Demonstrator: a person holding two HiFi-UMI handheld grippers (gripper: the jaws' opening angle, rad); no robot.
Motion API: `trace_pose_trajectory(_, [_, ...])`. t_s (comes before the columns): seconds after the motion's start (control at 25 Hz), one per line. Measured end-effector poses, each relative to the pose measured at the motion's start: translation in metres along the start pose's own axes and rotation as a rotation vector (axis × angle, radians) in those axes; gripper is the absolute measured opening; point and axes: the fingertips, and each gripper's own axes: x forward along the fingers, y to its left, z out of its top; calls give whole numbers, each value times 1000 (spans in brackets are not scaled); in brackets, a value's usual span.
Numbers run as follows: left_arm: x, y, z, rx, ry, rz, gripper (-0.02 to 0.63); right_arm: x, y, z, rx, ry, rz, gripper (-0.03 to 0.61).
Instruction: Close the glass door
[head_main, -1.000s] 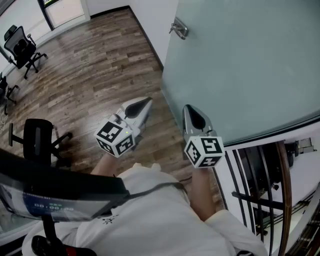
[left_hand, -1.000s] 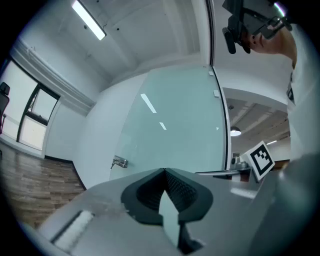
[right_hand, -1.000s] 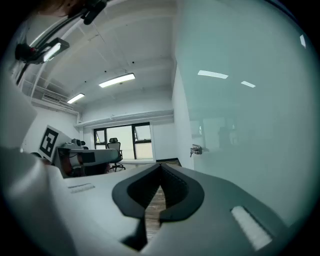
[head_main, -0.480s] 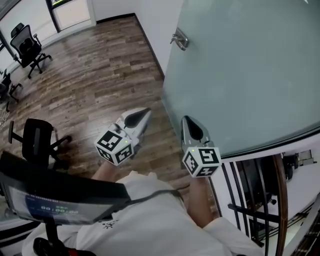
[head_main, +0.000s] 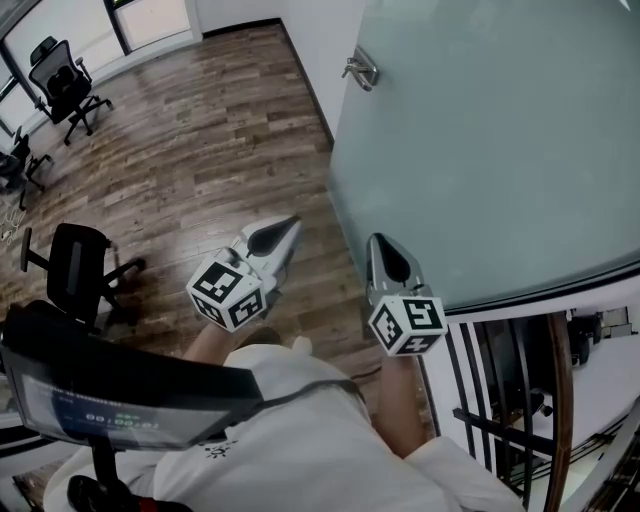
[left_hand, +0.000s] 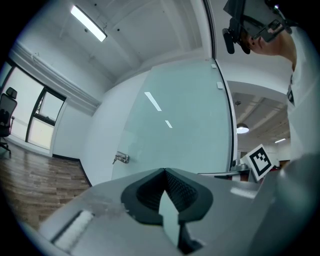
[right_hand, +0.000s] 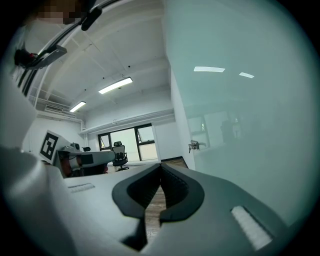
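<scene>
Nearest me, both grippers are clenched tip to tip, with nothing between the jaws. My right gripper (head_main: 380, 243) is close alongside the face of the glass door (head_main: 480, 150), by its near edge; I can't tell whether it touches. My left gripper (head_main: 283, 228) is a little further from that face, over the wooden floor (head_main: 190, 150). A black railing (head_main: 505, 385) stands beyond the door's near edge. The handle (head_main: 360, 68) is at the door's far edge. Away from the door's face the floor is open out to an office chair (head_main: 70, 280) and a farther chair (head_main: 62, 80).
</scene>
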Motion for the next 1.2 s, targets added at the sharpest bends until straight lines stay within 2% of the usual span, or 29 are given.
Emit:
trace_pose_trajectory(0.32, [10,-5,-11,-7,20,8,2,-7,-23,-7,26,13,-15,9])
trace_pose_trajectory(0.6, [30,16,-15,-31,24,14,0,14,-35,-6,17,33,-21,9])
trace_pose_trajectory(0.88, [81,63,-11,-25,29,-46,2,71,-62,9,1,24,-60,9])
trace_pose_trajectory(1.08, [118,104,13,-30,22,-110,3,125,-75,31,-14,26,-90,9])
trace_pose_trajectory(1.2, [140,134,21,-19,45,-139,2,162,-80,43,-17,22,-103,9])
